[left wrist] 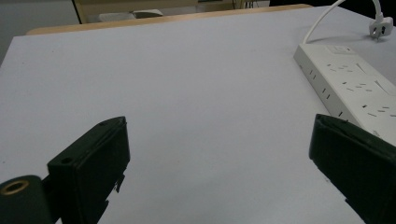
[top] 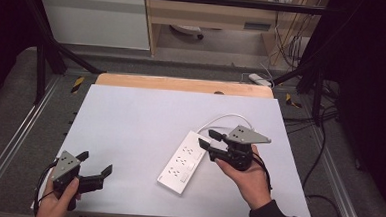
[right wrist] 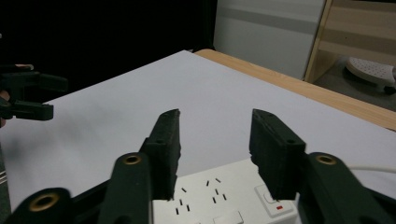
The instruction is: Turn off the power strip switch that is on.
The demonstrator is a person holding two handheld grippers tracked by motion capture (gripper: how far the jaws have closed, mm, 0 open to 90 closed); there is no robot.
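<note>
A white power strip (top: 182, 161) lies on the counter (top: 130, 130). Right hand-held gripper (top: 207, 139) hovers over its far end, jaws apart, empty — likely lining up. Left hand-held gripper (top: 97, 164) waits well left, wide open, empty.

The left hand (top: 58, 199) holds the left gripper (top: 95, 166) low at the near left, jaws spread wide and pointing right. The right hand (top: 245, 179) holds the right gripper (top: 210, 139) farther right, jaws parted and aimed left. It seems raised, though the height is hard to judge.
</note>
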